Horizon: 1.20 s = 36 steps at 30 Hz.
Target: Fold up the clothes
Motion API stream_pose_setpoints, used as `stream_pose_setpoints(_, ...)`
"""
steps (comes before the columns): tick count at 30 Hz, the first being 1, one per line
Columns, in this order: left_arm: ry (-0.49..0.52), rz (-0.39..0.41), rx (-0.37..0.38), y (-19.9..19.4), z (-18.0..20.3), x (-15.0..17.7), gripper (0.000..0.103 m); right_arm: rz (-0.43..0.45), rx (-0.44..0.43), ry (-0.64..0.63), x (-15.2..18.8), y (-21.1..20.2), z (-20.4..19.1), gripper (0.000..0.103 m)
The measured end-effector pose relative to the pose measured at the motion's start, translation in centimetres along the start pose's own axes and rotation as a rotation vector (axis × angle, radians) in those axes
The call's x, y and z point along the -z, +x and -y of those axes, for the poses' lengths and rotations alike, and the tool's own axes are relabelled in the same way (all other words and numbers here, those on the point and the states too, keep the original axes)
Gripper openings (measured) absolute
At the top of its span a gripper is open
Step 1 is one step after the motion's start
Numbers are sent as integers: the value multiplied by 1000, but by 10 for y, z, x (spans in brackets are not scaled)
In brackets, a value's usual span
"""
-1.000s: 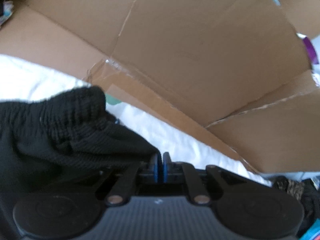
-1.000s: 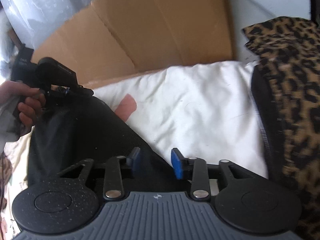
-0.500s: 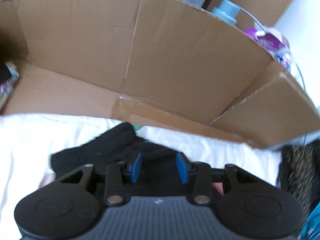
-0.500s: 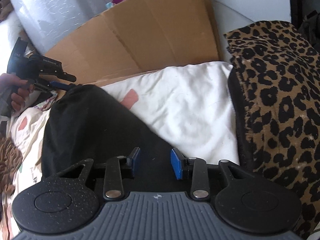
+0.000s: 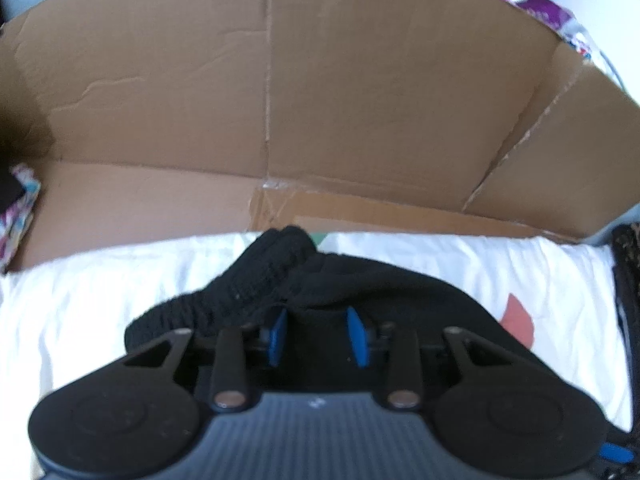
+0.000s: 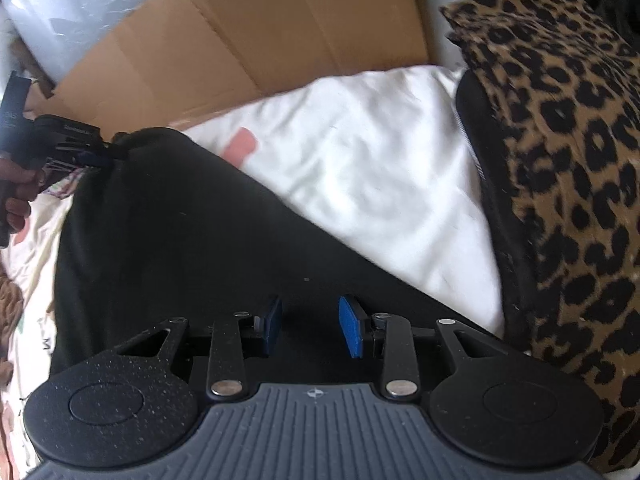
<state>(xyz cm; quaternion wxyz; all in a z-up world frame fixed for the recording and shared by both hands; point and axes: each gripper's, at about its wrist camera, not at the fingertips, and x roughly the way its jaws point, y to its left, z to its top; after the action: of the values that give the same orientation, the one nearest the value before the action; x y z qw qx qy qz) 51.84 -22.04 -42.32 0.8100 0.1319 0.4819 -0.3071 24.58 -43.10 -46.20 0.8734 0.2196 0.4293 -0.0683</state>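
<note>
1. Left wrist view:
   - The black garment [image 5: 360,292] is seen lying on a white sheet [image 5: 100,292], its ribbed, gathered band [image 5: 264,268] bunched up towards the far edge.
   - The left gripper [image 5: 318,334] is held low over the garment, pointing steeply down. Its blue pads [image 5: 357,336] are parted and the jaws are closing; black cloth is seen between them, but the pads are not seen to press on it.
   - A flattened cardboard box [image 5: 360,100] is stood up behind the sheet, filling most of the background.
   - A pink patch [image 5: 518,318] is seen on the sheet just right of the garment, and a strip of leopard-print cloth [image 5: 628,248] at the far right edge.

2. Right wrist view:
   - The black garment [image 6: 180,232] is spread in a broad dark panel from the near edge up to the far left, over the white sheet [image 6: 380,184].
   - The right gripper [image 6: 310,326] is held over the garment's near edge. Its blue pads [image 6: 351,326] are apart and the jaws are closing; only black cloth is seen in the gap, and no grip on it can be made out.
   - The left gripper [image 6: 102,154] is seen at the garment's far corner, held by a hand [image 6: 16,192] at the left edge.
   - The leopard-print cloth [image 6: 568,184] is piled on the right, overlapping the sheet.
   - The cardboard box [image 6: 260,36] is leaned behind.
</note>
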Motion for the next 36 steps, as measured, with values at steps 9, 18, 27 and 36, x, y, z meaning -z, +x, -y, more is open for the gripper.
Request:
stream_pose_setpoints(9, 83, 25, -19, 15, 9, -9, 35, -5, 44, 7, 1, 0, 17, 4)
stream_pose_setpoints(18, 137, 37, -43, 34, 26, -11, 36, -17, 54, 22, 2, -12, 36, 4)
stream_pose_setpoints(27, 177, -4, -84, 32, 40, -19, 35, -27, 123, 29, 5, -30, 43, 4)
stream_pose_setpoints(36, 190, 31, -1, -25, 32, -6, 29, -6, 126, 78, 15, -59, 35, 25)
